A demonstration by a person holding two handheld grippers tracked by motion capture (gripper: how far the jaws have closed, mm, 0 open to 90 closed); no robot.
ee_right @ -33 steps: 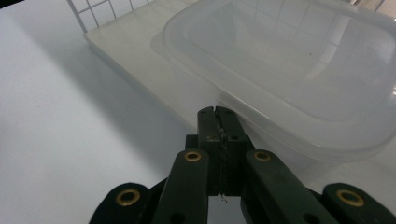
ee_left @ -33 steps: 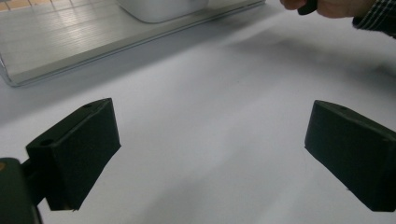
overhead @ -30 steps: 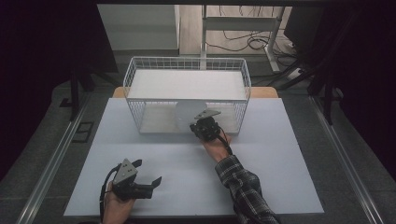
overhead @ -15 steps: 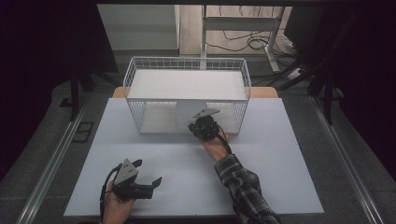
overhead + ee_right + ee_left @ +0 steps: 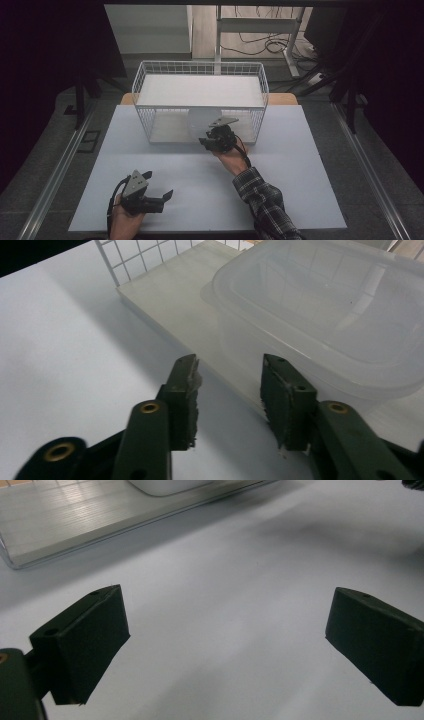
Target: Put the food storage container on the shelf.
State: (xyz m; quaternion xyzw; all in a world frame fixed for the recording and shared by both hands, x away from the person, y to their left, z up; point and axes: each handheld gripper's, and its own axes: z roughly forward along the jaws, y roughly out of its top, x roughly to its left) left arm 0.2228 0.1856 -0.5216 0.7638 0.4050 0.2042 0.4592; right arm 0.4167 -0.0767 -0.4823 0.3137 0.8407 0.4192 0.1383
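Sitting on the lower shelf of the white wire rack point(image 5: 200, 107), the translucent plastic container point(image 5: 325, 315) is free; right gripper point(image 5: 227, 385) jaws just opened off it. Left gripper point(image 5: 162, 197) gapes near the tabletop's point(image 5: 300, 170) front-left corner.

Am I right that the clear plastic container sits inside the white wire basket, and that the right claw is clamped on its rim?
Not quite: the right claw is not clamped on the rim. The right gripper view shows its jaws apart, having just been opening, with nothing between them. The clear plastic container does sit inside the white wire basket.
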